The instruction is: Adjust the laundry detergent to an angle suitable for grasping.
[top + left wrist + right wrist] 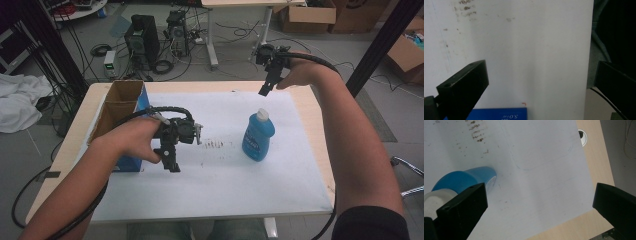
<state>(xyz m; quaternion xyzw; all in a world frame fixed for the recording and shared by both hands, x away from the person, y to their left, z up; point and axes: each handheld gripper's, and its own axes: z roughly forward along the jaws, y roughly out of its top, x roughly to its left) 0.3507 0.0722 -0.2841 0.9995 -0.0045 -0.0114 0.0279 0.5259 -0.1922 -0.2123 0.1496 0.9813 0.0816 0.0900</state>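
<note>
You've got the right gripper point(264, 89) held high behind the blue bottle point(258, 136), jaws apart, prob. lining up on its cap. Left gripper point(170, 161), also apart and empty, hangs beside the open box point(121, 106), clear of the bottle.

One blue bottle point(258, 136) with a white cap and one open blue cardboard box point(122, 112) are counted on a single white sheet point(225, 185) spread over one wooden table point(312, 115). Two black grippers are seen, the left gripper point(169, 161) and the right gripper point(264, 89), each held in one hand. Three brown cardboard boxes point(306, 16) are made out on the floor beyond.
</note>
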